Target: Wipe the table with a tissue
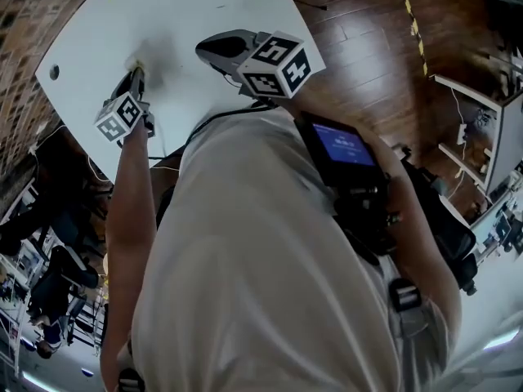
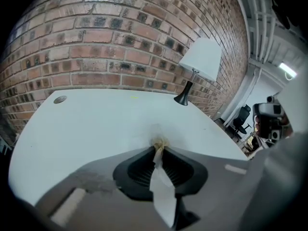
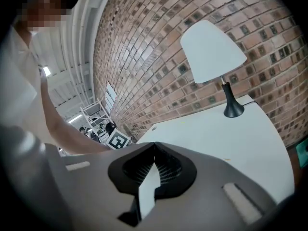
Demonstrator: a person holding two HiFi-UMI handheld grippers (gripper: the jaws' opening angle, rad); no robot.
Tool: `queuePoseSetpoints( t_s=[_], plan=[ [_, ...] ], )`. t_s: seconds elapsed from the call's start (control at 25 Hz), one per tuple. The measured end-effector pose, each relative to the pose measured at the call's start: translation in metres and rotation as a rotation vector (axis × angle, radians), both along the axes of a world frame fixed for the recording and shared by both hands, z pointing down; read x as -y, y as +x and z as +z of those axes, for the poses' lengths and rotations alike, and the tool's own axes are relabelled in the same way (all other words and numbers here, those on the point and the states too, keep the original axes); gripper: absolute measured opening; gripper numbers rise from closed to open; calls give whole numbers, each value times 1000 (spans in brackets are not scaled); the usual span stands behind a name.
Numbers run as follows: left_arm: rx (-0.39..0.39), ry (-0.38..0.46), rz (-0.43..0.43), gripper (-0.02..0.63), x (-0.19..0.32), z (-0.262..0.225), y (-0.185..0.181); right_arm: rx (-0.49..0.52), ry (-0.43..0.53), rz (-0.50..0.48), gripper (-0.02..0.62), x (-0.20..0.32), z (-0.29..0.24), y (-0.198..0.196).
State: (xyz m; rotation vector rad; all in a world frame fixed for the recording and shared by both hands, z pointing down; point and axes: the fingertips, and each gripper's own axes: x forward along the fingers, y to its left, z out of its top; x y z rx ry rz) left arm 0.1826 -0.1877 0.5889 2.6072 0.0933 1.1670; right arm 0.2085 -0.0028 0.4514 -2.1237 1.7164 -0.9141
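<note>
Pinching one tissue (image 2: 161, 189), our left claw (image 2: 158, 146) holds its stained tip low over the one white counter (image 2: 96, 124) at eleven o'clock. Our right claw (image 3: 154, 151) sits closed and empty at twelve. Farther off stands one lamp (image 3: 214, 52).

1. The white table (image 1: 204, 6) offers a wide flat top. Beyond the left gripper (image 1: 137, 70) a hand can pass freely toward the brick wall (image 2: 120, 42).
2. This wall runs along the far edge of the table and closes that side.
3. A lamp (image 2: 199, 61) stands on the far right corner, near the wall, and its black foot blocks that corner.
4. The right gripper (image 1: 200, 49) hovers over the near edge, close beside the left gripper, so the way between them is narrow.
5. A small round hole (image 2: 60, 99) lies in the top at the far left.
6. To the right of the table, the wooden floor (image 1: 368, 47) is open.
</note>
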Motion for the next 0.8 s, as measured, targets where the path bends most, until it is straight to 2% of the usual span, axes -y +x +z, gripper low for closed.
queuePoseSetpoints(
  t_s=[0.16,0.32,0.56,0.8],
  plan=[
    [7,10,-23,57,1,-6,7,3,21,11,8,-4,-6,6],
    [51,21,-55,58,-1,2,7,44,46,36,9,-23,-2,7],
    [107,75,-62,58,13,15,23,62,32,67,9,-40,6,21],
    [128,114,-66,58,14,21,40,77,35,75,9,-44,9,28]
  ],
)
